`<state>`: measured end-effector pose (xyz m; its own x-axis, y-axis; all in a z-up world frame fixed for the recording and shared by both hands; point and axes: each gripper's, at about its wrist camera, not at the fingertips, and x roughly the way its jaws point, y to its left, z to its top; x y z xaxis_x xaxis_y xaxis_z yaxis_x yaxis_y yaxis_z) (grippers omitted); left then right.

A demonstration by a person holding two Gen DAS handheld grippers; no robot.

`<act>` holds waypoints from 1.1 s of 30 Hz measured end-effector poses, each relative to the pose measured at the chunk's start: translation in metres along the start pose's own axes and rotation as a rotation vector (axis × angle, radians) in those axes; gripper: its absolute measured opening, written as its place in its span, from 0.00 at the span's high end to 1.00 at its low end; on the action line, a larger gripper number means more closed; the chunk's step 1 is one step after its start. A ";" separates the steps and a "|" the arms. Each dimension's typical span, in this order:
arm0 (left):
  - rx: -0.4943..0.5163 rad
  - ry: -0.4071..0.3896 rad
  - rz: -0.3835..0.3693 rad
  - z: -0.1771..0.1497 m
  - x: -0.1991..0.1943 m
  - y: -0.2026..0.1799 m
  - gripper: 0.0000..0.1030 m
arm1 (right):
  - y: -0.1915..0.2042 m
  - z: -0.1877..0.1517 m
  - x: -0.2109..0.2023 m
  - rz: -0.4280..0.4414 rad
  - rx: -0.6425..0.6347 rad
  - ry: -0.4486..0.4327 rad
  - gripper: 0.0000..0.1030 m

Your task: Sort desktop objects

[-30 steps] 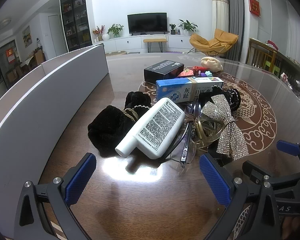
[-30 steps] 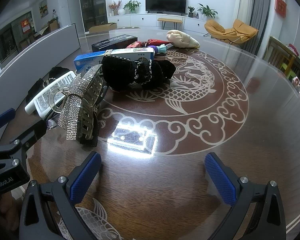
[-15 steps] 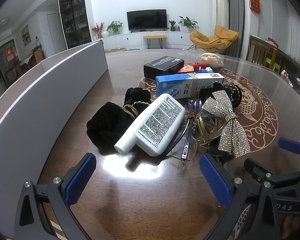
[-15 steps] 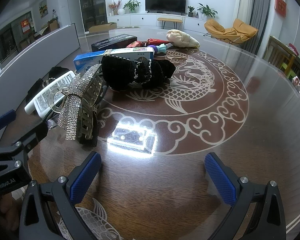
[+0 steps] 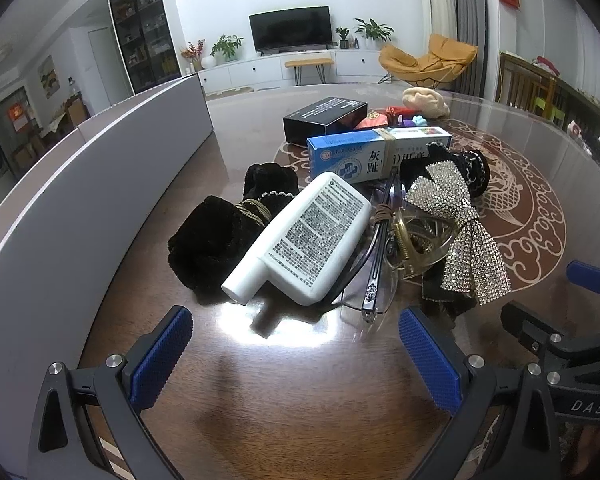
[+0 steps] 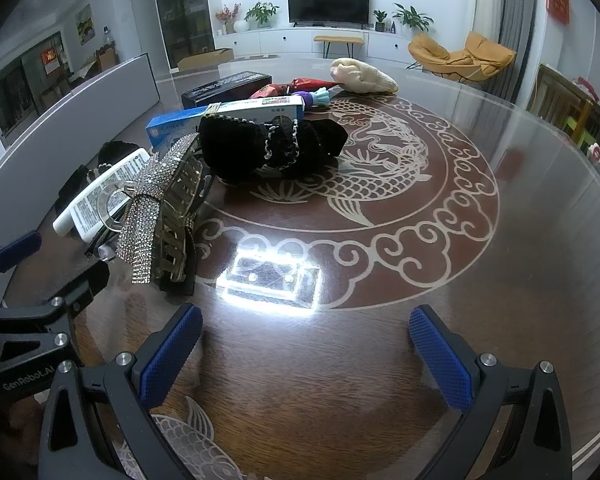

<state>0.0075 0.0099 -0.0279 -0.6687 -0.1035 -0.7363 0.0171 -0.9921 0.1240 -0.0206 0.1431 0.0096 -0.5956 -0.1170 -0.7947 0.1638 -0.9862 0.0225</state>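
The round glass-topped table (image 6: 520,200), with a pale dragon-and-cloud pattern under the glass, carries a heap of small things, and a long grey partition board (image 5: 80,208) stands along its edge, well apart from the white bottle (image 5: 316,236) that serves as landmark here.

That white bottle lies on its side near the middle of the heap, printed label up, its cap end pointing toward the left tongs (image 5: 296,354). Behind the bottle lies a blue-and-white medicine box (image 5: 364,152), and behind that a black box (image 5: 324,118). A black furry scrunchie (image 5: 212,240) touches the bottle on the side toward the partition. On the bottle's other side a rhinestone bow hair clip (image 5: 456,224) rests on a clear claw clip (image 5: 416,244), and a second black fuzzy hair piece (image 6: 268,148) lies just behind the bow. A pair of glasses (image 5: 374,276) lies right against the bottle, between it and the claw clip. Beyond the black box sit a cream plush item (image 6: 362,76) and some small red and purple bits.

The left tongs are spread wide, holding nothing, just short of the bottle's cap. The right tongs (image 6: 304,354) are likewise spread and hold nothing, over bare tabletop beside the bow, away from the bottle.
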 end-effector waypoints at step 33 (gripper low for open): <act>-0.007 0.171 -0.147 -0.004 0.022 0.051 0.00 | 0.003 0.001 0.001 -0.021 -0.016 0.020 0.00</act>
<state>-0.0039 -0.0432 -0.0404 -0.5286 0.0320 -0.8482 -0.0653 -0.9979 0.0030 -0.0212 0.1399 0.0096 -0.5833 -0.0934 -0.8069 0.1641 -0.9864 -0.0045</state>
